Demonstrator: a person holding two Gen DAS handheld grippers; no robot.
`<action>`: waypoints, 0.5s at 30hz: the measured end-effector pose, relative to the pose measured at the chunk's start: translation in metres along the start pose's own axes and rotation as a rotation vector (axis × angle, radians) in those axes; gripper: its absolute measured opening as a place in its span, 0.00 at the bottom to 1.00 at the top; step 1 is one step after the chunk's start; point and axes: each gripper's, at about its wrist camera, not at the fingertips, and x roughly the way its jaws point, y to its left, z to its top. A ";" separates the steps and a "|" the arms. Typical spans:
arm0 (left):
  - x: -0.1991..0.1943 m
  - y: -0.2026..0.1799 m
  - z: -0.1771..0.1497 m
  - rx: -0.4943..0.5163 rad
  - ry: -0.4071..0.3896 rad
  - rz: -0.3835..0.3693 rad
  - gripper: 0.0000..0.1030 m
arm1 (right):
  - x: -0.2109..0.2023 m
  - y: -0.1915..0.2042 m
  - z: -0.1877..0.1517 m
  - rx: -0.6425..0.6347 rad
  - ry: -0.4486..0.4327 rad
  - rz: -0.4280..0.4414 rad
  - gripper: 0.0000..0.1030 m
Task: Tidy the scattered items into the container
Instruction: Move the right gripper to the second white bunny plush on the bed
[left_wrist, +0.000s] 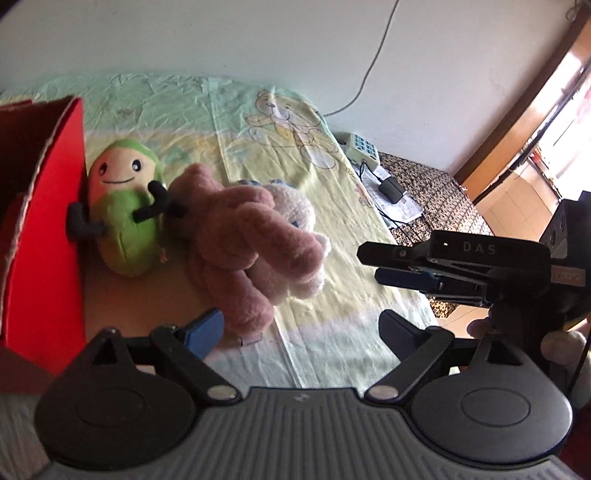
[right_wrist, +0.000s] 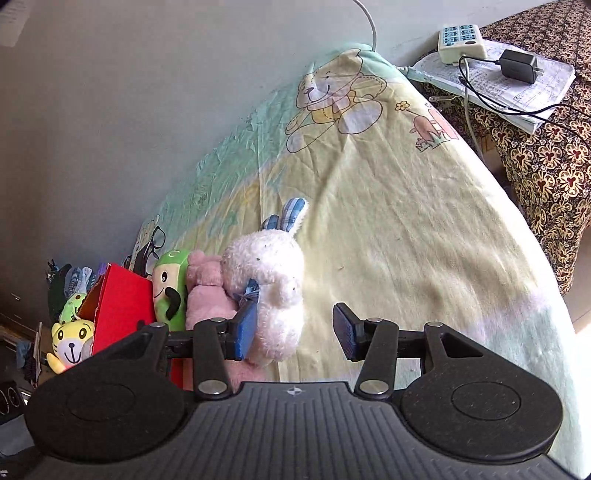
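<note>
On the bear-print sheet (left_wrist: 258, 122), red box (left_wrist: 44, 221) at left, then pink plush (left_wrist: 236, 236), white bunny (right_wrist: 273, 280) and green plush (left_wrist: 125, 206) heaped just beside it; left gripper (left_wrist: 301, 330) fingers wide, empty; right gripper (right_wrist: 295, 330) jaws parted, nothing gripped

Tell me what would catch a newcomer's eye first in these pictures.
Three soft toys huddle on the bear-print sheet: a green smiling plush leaning against the red box, a pink bear beside it, and a white rabbit on the far side. More toys, a yellow tiger among them, already sit in the box. Both sets of blue-padded jaws stand open near the pile.
</note>
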 end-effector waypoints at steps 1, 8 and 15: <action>0.001 0.000 0.000 -0.013 -0.004 0.014 0.89 | 0.005 0.000 0.001 -0.009 0.015 -0.001 0.49; 0.022 -0.017 0.001 0.023 0.004 0.042 0.87 | 0.041 0.007 0.006 -0.020 0.136 0.070 0.53; 0.034 -0.026 -0.001 0.043 0.026 0.032 0.86 | 0.055 0.012 -0.001 -0.036 0.228 0.103 0.32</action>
